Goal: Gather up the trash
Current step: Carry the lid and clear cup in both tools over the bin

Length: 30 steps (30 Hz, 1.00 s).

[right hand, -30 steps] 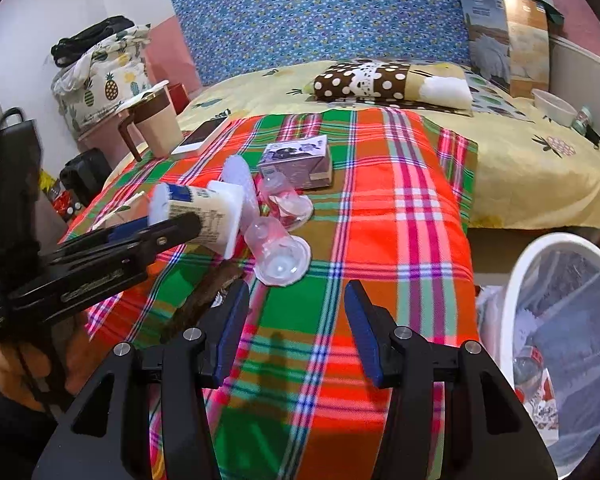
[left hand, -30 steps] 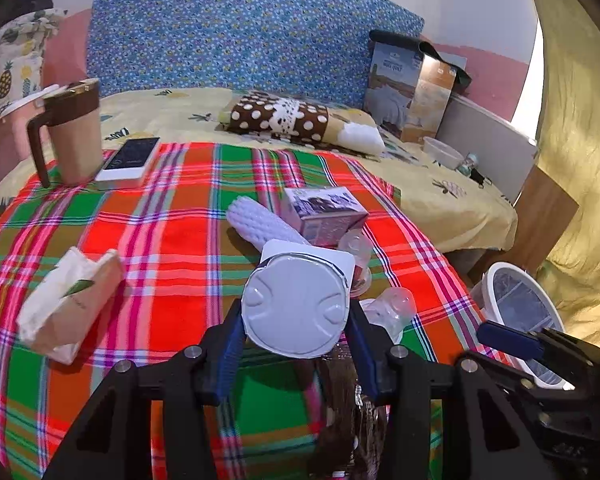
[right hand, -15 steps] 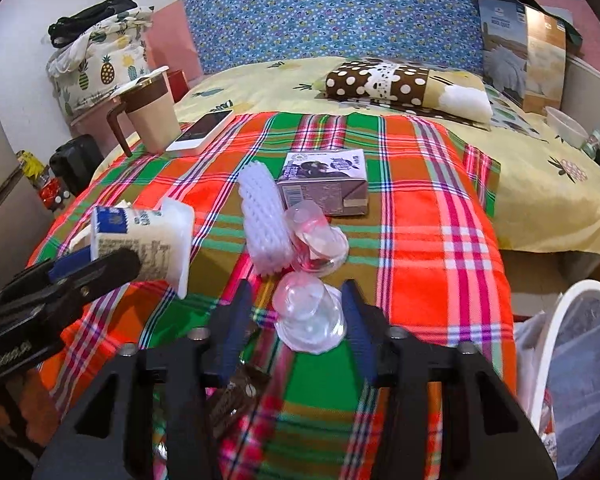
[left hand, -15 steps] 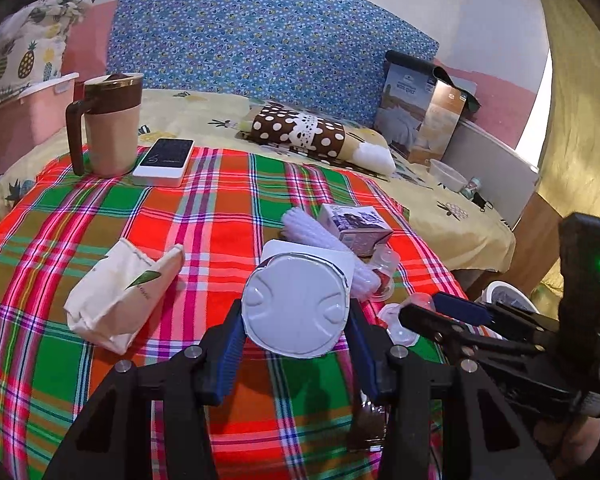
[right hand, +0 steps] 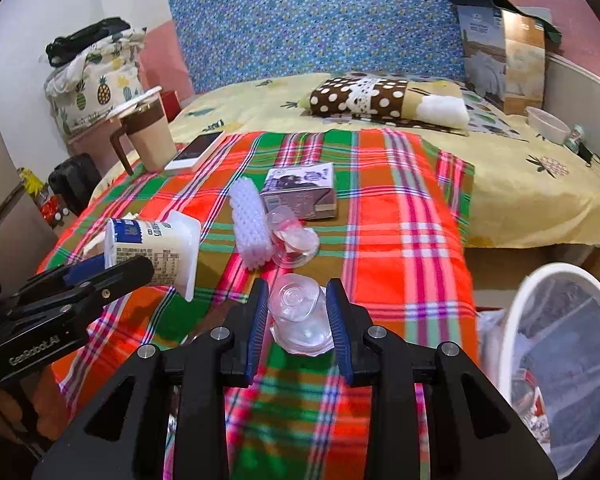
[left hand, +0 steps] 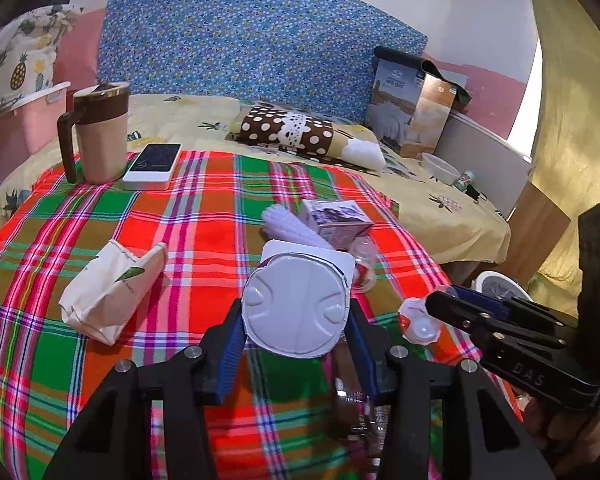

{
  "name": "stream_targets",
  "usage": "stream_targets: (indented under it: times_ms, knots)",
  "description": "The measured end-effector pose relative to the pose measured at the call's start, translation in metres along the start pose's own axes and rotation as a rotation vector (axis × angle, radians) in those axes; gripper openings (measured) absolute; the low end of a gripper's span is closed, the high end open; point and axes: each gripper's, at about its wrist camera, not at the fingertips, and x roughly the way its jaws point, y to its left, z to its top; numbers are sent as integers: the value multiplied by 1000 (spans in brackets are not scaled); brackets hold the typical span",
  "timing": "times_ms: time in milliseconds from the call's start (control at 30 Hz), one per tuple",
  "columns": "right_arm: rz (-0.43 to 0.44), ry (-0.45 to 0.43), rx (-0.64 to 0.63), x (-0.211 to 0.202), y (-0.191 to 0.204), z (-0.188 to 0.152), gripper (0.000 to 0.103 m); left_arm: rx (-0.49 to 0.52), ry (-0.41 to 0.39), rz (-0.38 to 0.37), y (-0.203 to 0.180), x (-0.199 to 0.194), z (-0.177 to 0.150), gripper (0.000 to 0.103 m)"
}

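My left gripper (left hand: 296, 316) is shut on a white yogurt cup (left hand: 296, 304), held above the plaid cloth; the cup also shows in the right wrist view (right hand: 152, 252). My right gripper (right hand: 298, 308) has its fingers around a clear plastic cup (right hand: 298, 308) lying on the cloth, closed against its sides. The same cup shows by the right fingertips in the left wrist view (left hand: 418, 322). Another clear cup (right hand: 292, 240), a white foam net (right hand: 250, 222) and a small purple carton (right hand: 302, 192) lie beyond. A white bin (right hand: 560, 356) stands at the right.
A crumpled paper bag (left hand: 112, 292) lies at the left of the plaid cloth (left hand: 204, 220). A mug (left hand: 98, 132) and a phone (left hand: 152, 166) sit at the far left. A polka-dot pillow (left hand: 296, 136) lies on the bed behind.
My right gripper moved forward over the clear cup and closed on it. My left gripper with the yogurt cup shifted slightly back and left.
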Motion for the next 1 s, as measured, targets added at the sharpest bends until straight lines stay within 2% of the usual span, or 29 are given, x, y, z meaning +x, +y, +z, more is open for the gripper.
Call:
stream_targets:
  times_ms: [500, 1000]
  knots:
    - [-83, -70, 114, -41, -48, -16, 32, 98, 28, -67, -75, -3, -2, 48]
    - [-199, -109, 248, -73, -113, -43, 32, 235, 64, -182, -164, 22, 0, 48]
